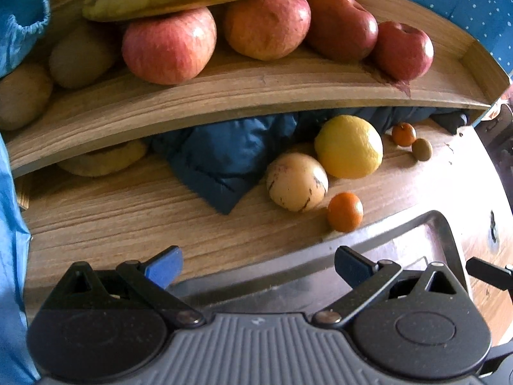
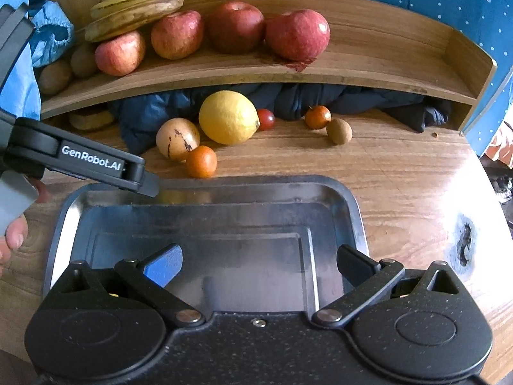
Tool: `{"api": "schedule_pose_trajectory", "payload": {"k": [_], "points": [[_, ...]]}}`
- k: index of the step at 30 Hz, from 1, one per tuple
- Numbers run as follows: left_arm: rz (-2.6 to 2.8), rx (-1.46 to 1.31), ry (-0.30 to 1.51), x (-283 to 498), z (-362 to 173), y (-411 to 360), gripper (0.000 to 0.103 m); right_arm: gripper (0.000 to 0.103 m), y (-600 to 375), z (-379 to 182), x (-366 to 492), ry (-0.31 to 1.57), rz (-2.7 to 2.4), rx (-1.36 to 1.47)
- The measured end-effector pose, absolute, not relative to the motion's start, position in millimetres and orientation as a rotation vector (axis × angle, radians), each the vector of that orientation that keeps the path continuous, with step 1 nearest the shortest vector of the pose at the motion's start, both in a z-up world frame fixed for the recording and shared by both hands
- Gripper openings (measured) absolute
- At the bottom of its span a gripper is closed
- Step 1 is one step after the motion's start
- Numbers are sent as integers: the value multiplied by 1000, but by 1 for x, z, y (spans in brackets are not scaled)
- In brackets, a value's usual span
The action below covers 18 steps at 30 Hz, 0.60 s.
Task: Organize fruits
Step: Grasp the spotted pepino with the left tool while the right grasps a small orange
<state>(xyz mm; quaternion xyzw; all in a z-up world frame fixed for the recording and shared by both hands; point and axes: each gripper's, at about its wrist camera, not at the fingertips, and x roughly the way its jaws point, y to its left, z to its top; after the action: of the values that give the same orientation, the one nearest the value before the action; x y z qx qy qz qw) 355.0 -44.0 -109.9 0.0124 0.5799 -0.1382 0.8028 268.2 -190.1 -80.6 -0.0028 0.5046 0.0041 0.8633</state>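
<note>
1. Left wrist view. Left gripper (image 1: 258, 266) is nearest: jaws wide, nothing between them, hovering over the far left corner of the tray (image 1: 444, 224) where it meets the worktop (image 1: 128, 218).
2. Loose fruit lies just beyond the tray rim: a small orange (image 1: 345, 211) touching a pale streaked fruit (image 1: 296, 182), and a lemon (image 1: 349, 146) behind it.
3. Lemon: likely firm, moderately heavy, with a waxy, slightly slippery rind. Its long axis appears to run left-right across the view; grip across the short middle, not the ends.
4. Small orange: light, round, no clear axis. Judged soft-skinned, so close gently at its widest girth.
5. Right wrist view. Right gripper (image 2: 259, 264) is nearest: jaws wide, holding nothing, above the tray (image 2: 352, 199), which holds no fruit.
6. Lemon (image 2: 228, 117) shows its nipple end pointing right, toward a small red fruit (image 2: 266, 119).
7. Further right, well apart from the cluster: another small orange fruit (image 2: 317, 117) and a kiwi (image 2: 339, 131), long axis running from upper left to lower right; likely soft, bruises easily.
8. Shelf (image 2: 352, 73) carries apples (image 2: 297, 34), bananas (image 2: 138, 9) and more kiwis at its left end.
</note>
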Motion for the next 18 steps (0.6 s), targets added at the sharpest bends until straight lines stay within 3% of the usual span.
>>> {"api": "schedule_pose_trajectory", "payload": {"k": [18], "points": [[-290,-110,1229,386,-111,-47,102,94,-165,-84,309,1011,76,-84]]}}
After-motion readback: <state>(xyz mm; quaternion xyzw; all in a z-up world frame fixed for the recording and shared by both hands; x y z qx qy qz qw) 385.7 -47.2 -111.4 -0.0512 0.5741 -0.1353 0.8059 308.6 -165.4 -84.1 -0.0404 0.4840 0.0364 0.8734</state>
